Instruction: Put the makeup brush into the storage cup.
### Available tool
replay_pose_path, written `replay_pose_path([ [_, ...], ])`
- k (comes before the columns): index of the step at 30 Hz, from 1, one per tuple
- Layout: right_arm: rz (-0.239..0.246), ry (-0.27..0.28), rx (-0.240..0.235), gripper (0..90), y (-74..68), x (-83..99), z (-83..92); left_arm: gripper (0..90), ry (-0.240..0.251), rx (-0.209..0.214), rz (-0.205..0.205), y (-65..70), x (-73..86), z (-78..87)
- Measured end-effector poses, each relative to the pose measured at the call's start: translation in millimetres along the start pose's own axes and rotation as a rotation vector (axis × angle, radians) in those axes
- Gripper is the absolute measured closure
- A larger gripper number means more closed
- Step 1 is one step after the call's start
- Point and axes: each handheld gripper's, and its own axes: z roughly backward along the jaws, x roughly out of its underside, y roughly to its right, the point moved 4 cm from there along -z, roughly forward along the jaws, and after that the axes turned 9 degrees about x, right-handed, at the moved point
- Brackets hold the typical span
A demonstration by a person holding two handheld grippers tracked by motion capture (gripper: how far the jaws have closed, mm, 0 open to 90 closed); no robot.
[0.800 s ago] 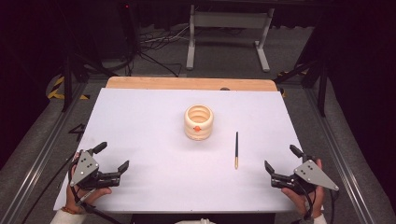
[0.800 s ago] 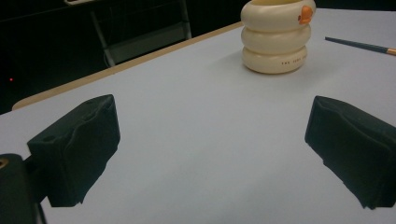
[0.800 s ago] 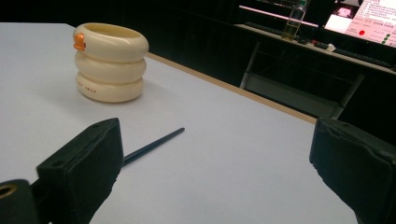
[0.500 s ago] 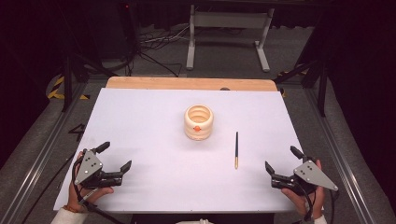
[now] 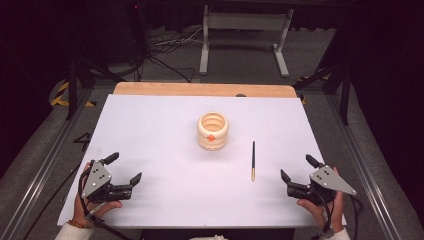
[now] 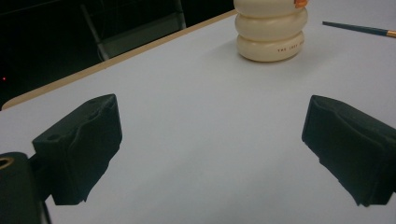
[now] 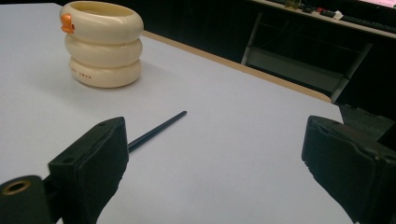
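A cream ribbed ceramic pot (image 5: 212,131) with an orange dot stands mid-bench, its inside hard to see; a thin dark pencil-like stick (image 5: 253,160) lies right. Left gripper (image 5: 121,171) and right gripper (image 5: 298,168) gape wide, empty, at near corners

So we've got a white-topped table (image 5: 150,130) with a bare wood strip along its 12 o'clock edge. Sitting on it: a cream ribbed holder (image 5: 213,131) around the middle, upright, and a dark brush (image 5: 253,160) lying flat at its 4 o'clock, close but apart.
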Motion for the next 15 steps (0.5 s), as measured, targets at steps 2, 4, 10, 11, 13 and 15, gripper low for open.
replay_pose_path([
  [2,0.002,-0.024,-0.007,10.0,-2.7,-4.6,-2.4,6.0,0.001,0.000,0.005,0.1,0.1,-0.1],
  [4,0.003,-0.029,-0.010,11.1,-3.7,-6.2,-3.2,6.1,-0.002,0.005,0.004,0.5,0.4,-0.4],
  [10,0.025,-0.181,-0.071,15.6,-12.3,-14.8,-18.2,6.7,-0.011,0.010,0.005,1.0,1.2,-1.5],
  [11,0.015,-0.226,-0.087,16.1,-14.0,-15.9,-23.2,6.7,-0.013,0.009,0.005,1.0,1.3,-1.7],
  [13,0.021,-0.291,-0.104,16.4,-16.9,-17.8,-31.6,6.7,-0.015,0.009,0.004,1.0,1.3,-2.0],
  [15,0.020,-0.354,-0.116,17.0,-20.2,-19.8,-40.3,6.7,-0.015,0.012,0.005,1.1,1.4,-2.2],
])
